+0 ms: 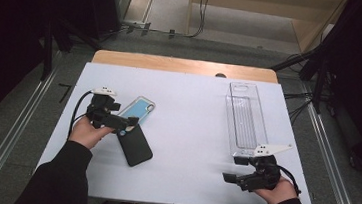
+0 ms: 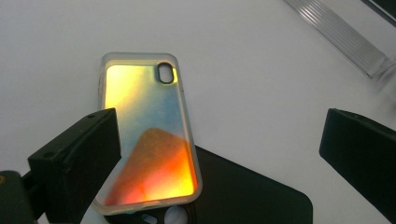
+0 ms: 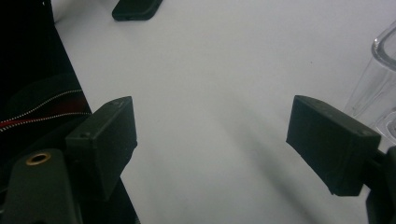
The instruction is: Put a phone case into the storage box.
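left hand-held gripper [image 2: 219,154] hangs over the iridescent phone case [image 2: 149,135], jaws spread wide, nothing between the pads. the case lies flat on the white surface [image 1: 191,133] at the left, its near end overlapping the black phone case [image 1: 134,145], which sits partly under it. right hand-held gripper [image 3: 212,140] is well apart at the near right corner, jaws also spread and empty, just beside the near end of the clear plastic tray [image 1: 245,120]. my read on handling: the iridescent case looks like a thin light shell, glossy back, softer translucent rim, so likely slippery on the flat face and flexible if squeezed across the width. i'd pinch it by a long edge or by the end that rides up on the black case, since that lifted end gives a jaw room to get under. risk as i judge it: dragging the black case along, or the shell bowing and popping free.
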A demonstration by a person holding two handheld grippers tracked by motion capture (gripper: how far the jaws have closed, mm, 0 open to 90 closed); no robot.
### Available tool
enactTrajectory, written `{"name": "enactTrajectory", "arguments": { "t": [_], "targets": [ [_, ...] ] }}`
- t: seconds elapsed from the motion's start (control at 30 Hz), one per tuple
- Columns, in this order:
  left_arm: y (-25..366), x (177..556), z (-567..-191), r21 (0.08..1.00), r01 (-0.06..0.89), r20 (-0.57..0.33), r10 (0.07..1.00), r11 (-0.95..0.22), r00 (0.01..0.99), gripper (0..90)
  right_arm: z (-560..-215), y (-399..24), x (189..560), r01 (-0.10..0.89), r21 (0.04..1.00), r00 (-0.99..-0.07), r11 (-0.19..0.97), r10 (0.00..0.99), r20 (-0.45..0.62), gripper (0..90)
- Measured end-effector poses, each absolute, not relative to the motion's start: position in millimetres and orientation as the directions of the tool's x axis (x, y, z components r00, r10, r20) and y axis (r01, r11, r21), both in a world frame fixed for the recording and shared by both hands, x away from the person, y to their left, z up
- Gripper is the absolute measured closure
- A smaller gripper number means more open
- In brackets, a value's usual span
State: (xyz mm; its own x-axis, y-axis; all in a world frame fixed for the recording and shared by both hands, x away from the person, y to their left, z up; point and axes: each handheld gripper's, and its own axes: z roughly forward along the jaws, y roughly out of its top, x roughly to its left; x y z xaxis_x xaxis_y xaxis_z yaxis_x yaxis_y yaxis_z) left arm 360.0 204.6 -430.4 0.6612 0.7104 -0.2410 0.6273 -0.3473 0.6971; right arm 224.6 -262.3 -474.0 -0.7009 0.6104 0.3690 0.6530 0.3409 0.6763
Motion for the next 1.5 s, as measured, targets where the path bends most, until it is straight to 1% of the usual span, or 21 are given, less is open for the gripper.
{"name": "enactTrajectory", "arguments": {
  "t": [0.1, 0.23, 0.53, 0.63, 0.7, 1.13, 1.5],
  "targets": [
    [203.3, 367.3, -430.5, 0.691, 0.636, -0.251, 0.712, -0.342, 0.656, 0.0, -474.0, -262.5, 224.8, 0.654, 0.676, -0.701, 0.339, 0.608, 0.373, 14.3],
    [199.7, 376.1, -432.6, 0.686, 0.639, -0.236, 0.724, -0.349, 0.649, 0.0, -473.8, -263.6, 224.8, 0.659, 0.68, -0.696, 0.323, 0.605, 0.387, 14.2],
    [191.0, 392.5, -440.0, 0.681, 0.649, -0.229, 0.744, -0.339, 0.628, 0.0, -474.0, -262.9, 224.8, 0.657, 0.678, -0.698, 0.328, 0.604, 0.385, 14.2],
    [186.8, 396.3, -444.1, 0.67, 0.651, -0.21, 0.75, -0.357, 0.627, 0.0, -474.0, -263.1, 224.7, 0.658, 0.678, -0.698, 0.328, 0.604, 0.385, 14.2],
    [184.0, 399.7, -448.1, 0.672, 0.658, -0.221, 0.756, -0.34, 0.616, 0.0, -474.0, -263.1, 224.6, 0.658, 0.678, -0.698, 0.329, 0.603, 0.385, 14.3],
    [180.2, 407.2, -462.4, 0.661, 0.664, -0.184, 0.783, -0.348, 0.594, 0.0, -474.3, -262.6, 224.6, 0.657, 0.677, -0.701, 0.333, 0.601, 0.385, 14.2],
    [177.3, 409.1, -474.0, 0.664, 0.652, -0.159, 0.783, -0.366, 0.602, 0.0, -474.0, -263.8, 224.1, 0.662, 0.672, -0.696, 0.331, 0.604, 0.388, 14.2]
  ]
}}
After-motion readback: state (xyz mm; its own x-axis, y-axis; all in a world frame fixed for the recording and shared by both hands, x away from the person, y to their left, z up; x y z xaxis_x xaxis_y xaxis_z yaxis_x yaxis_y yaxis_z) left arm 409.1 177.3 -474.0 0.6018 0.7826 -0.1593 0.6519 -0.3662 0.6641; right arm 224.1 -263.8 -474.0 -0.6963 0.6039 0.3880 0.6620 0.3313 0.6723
